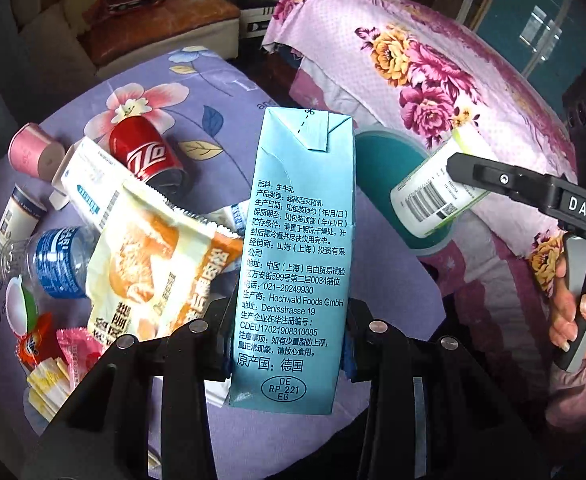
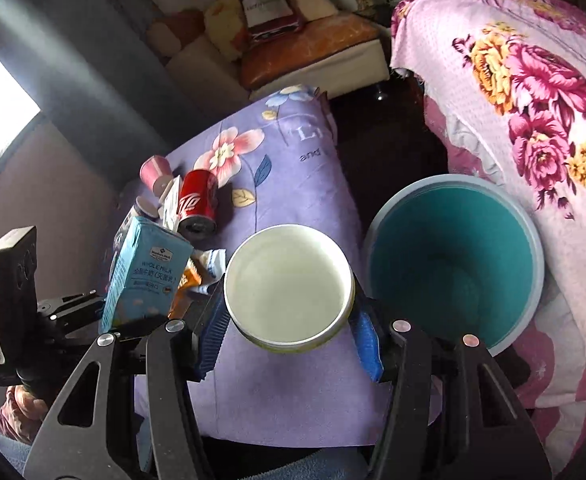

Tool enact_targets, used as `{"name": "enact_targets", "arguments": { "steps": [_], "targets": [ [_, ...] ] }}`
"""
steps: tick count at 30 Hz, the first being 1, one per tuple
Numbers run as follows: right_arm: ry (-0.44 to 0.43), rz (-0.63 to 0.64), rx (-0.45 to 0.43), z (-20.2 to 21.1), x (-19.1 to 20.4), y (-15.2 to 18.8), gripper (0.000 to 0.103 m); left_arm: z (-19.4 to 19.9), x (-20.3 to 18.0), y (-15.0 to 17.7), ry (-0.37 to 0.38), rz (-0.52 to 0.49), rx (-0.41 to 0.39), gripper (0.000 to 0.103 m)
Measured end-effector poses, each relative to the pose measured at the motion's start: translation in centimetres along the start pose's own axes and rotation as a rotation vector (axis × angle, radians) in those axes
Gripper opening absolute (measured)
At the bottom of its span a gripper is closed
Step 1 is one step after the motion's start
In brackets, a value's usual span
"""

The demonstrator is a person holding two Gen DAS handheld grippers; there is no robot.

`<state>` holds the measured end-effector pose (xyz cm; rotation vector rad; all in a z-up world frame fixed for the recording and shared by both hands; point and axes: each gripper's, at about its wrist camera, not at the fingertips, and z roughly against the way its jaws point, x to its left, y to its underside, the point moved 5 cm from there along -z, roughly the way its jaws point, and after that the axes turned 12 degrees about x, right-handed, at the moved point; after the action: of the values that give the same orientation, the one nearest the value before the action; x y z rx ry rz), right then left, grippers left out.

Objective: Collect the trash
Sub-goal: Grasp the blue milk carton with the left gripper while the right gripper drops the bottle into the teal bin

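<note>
Meanwhile my right gripper (image 2: pixel 289 316), clamped on the white cup (image 2: pixel 289 284), was nearer the teal bin (image 2: pixel 453 256) than my left gripper (image 1: pixel 289 344), clamped on the upright milk carton (image 1: pixel 297 256)

The left hand-held gripper (image 1: pixel 289 344) clamps a blue milk carton (image 1: pixel 299 248) upright above litter: a red can (image 1: pixel 145 152), a water bottle (image 1: pixel 49 264), a snack bag (image 1: pixel 153 264).

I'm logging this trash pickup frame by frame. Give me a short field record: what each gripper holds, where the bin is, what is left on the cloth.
left gripper: shut on blue milk carton
right gripper: holds white cup by its sides
bin: teal bin, open, to the right of the purple cloth
left on cloth: red can, water bottle, snack bag, pink roll
</note>
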<state>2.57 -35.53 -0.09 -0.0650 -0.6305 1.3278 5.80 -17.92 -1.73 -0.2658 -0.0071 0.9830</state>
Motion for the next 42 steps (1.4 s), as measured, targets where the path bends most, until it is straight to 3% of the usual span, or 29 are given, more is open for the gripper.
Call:
{"name": "enact_targets", "arguments": {
  "steps": [6,10,15,18,20,25,36,38,42],
  "targets": [
    [0.137,-0.138,-0.101,2.8,-7.0,-0.8,0.053,-3.7,-6.1,-5.4,-0.017,-0.138,0.038,0.039],
    [0.173,-0.207,-0.085,2.2,-10.8,0.0,0.053,-7.0,-9.9,-7.6,-0.016,-0.208,0.083,0.039],
    [0.197,-0.259,-0.049,0.9,-14.1,0.8,0.053,-10.8,-12.2,-8.9,-0.002,-0.225,0.143,0.039],
    [0.207,-0.261,-0.032,0.0,-14.8,1.0,0.053,-12.3,-12.4,-9.0,-0.009,-0.217,0.160,0.043],
    [0.202,-0.264,-0.019,-0.6,-15.1,1.1,0.053,-12.9,-12.3,-9.1,-0.015,-0.209,0.161,0.061],
    [0.183,-0.268,0.009,-2.0,-15.1,1.1,0.053,-12.6,-11.9,-9.3,-0.022,-0.190,0.133,0.078],
    [0.175,-0.280,0.095,-4.4,-14.3,1.6,0.054,-11.1,-8.7,-7.8,0.017,-0.095,0.108,0.090],
    [0.176,-0.278,0.097,-4.4,-13.9,1.7,0.064,-10.7,-8.1,-7.4,0.032,-0.076,0.107,0.090],
    [0.183,-0.263,0.091,-3.9,-12.6,1.5,0.068,-9.7,-6.9,-6.3,0.046,-0.048,0.094,0.091]
  ]
}}
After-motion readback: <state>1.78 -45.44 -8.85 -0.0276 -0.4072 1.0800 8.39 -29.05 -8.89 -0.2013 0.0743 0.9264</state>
